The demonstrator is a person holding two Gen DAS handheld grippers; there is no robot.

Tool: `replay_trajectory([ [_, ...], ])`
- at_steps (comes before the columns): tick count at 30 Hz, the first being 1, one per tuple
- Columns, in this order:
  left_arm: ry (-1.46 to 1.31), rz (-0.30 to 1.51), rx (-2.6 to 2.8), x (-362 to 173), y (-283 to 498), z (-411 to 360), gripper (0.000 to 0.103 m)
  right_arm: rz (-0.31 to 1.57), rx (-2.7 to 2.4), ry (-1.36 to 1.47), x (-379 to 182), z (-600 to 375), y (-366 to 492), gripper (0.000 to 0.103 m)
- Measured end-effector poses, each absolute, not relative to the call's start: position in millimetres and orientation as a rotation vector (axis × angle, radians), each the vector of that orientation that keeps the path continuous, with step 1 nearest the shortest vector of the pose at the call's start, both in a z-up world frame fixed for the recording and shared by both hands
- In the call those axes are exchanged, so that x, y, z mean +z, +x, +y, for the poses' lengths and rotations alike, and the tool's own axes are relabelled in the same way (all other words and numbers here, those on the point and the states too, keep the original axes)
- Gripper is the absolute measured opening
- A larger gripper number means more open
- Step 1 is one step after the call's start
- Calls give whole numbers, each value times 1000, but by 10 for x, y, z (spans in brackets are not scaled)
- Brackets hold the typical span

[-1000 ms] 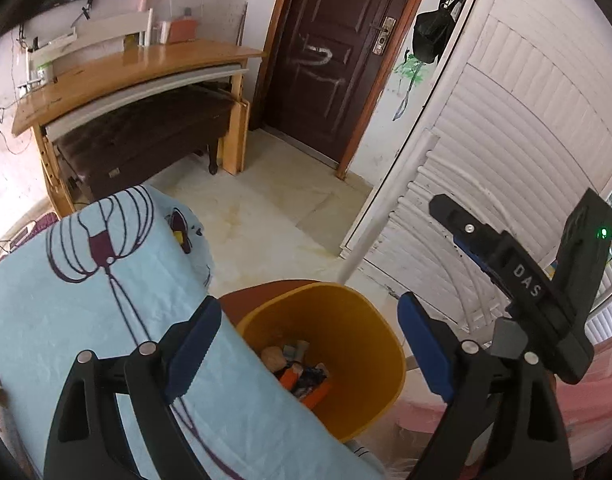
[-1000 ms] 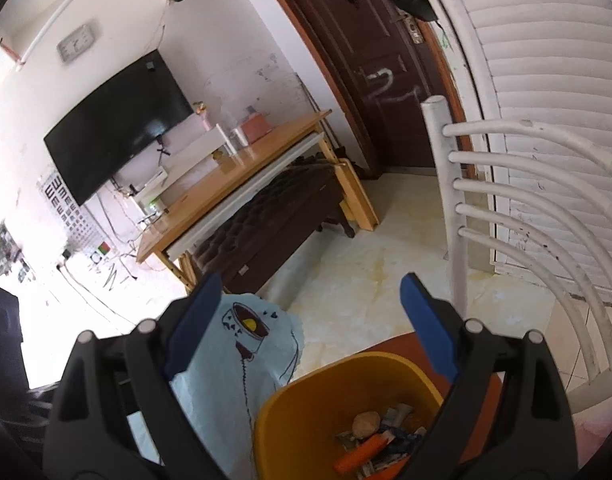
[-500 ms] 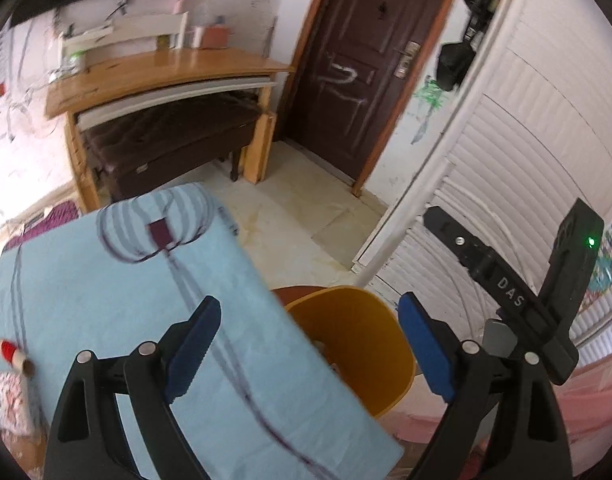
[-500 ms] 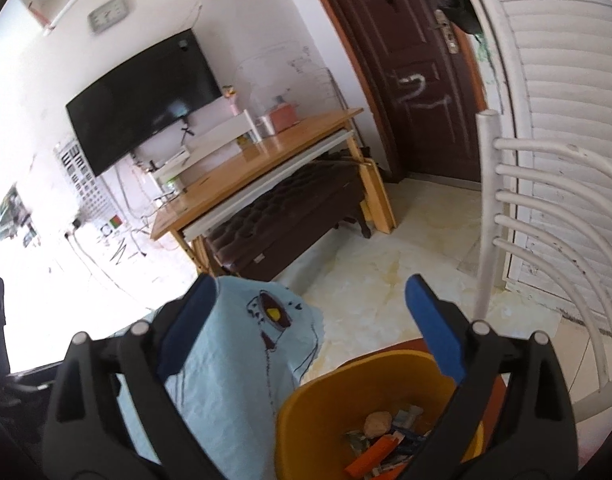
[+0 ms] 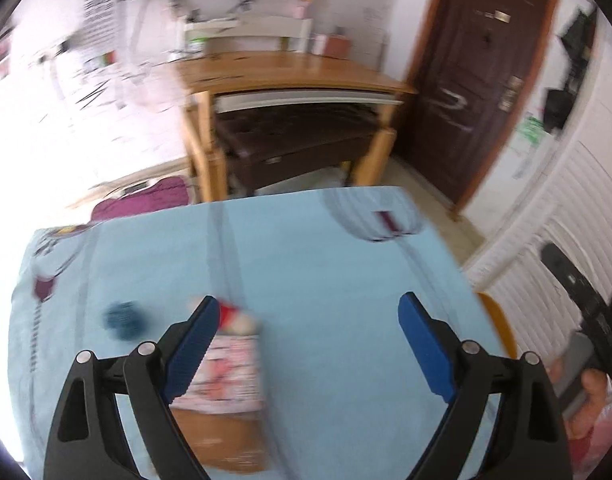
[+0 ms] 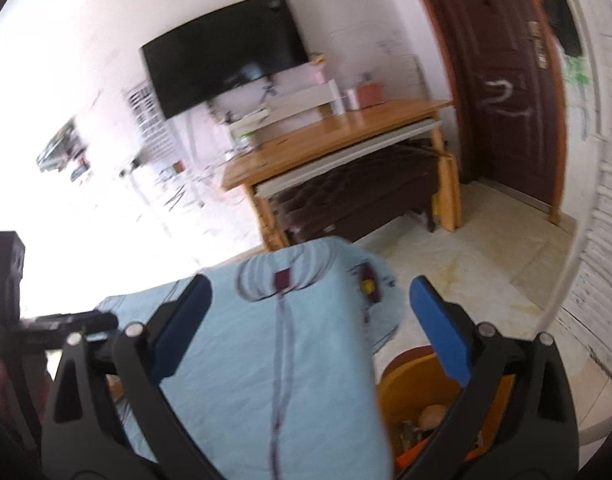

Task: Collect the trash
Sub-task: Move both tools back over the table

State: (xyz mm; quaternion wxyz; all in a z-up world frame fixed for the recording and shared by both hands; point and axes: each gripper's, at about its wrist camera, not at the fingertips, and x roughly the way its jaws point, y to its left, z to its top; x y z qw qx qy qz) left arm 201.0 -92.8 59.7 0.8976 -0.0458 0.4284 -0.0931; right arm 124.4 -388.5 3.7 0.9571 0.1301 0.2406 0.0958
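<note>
Left wrist view blurs trash (image 5: 226,364) beneath the spread, empty left gripper (image 5: 308,320); right gripper (image 6: 310,304) is opening, empty.

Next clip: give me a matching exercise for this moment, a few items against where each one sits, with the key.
Things:
1. yellow bin
2. dark blue ball
3. television
4. brown padded bench

Places:
A. on the wall
B. under the wooden desk
C. on the light blue tablecloth
D. on the floor beside the table, trash inside

Pairs: 1-D, 2-C, 3-A, 4-B
</note>
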Motion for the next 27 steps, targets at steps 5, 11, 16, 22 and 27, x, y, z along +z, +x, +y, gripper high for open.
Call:
replay_trajectory([
  [5, -157, 905, -121, 519, 2047, -392, 86, 522, 264, 208, -12, -3528, 1254, 95],
  [11, -169, 922, -73, 430, 2109, -77, 86, 558, 346, 203, -69, -3199, 1301, 95],
  [16, -167, 935, -44, 350, 2176, 68, 86, 581, 392, 181, -71, -2904, 1367, 95],
  [22, -145, 959, -27, 231, 2248, 131, 86, 620, 447, 144, -61, -2486, 1419, 95],
  [27, -144, 979, -27, 135, 2317, 170, 86, 660, 486, 79, -112, -2120, 1418, 95],
])
